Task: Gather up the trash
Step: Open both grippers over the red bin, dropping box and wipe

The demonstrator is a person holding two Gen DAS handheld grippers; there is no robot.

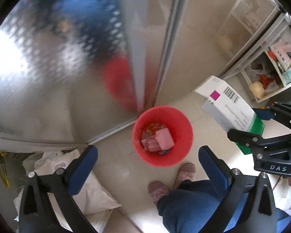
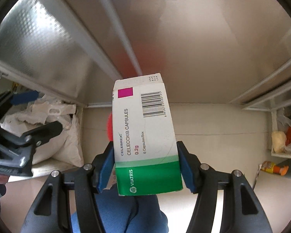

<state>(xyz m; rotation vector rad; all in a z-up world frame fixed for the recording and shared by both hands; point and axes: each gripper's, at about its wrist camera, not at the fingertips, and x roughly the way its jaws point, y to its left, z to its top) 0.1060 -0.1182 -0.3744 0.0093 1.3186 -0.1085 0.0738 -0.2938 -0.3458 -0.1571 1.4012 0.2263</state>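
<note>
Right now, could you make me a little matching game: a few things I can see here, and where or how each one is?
Things:
1. medicine box
2. red bin
3. left claw
4. white bag

States:
A. standing on the floor with scraps inside
B. wide open, holding nothing
C. clamped in the right claw
D. slumped on the floor beside the frosted door

Pairs: 1-C, 2-A, 3-B, 4-D

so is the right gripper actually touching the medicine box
Touching. The right wrist view shows the right gripper with both blue pads pressed flat against the sides of the medicine box, no gap either side.
</note>
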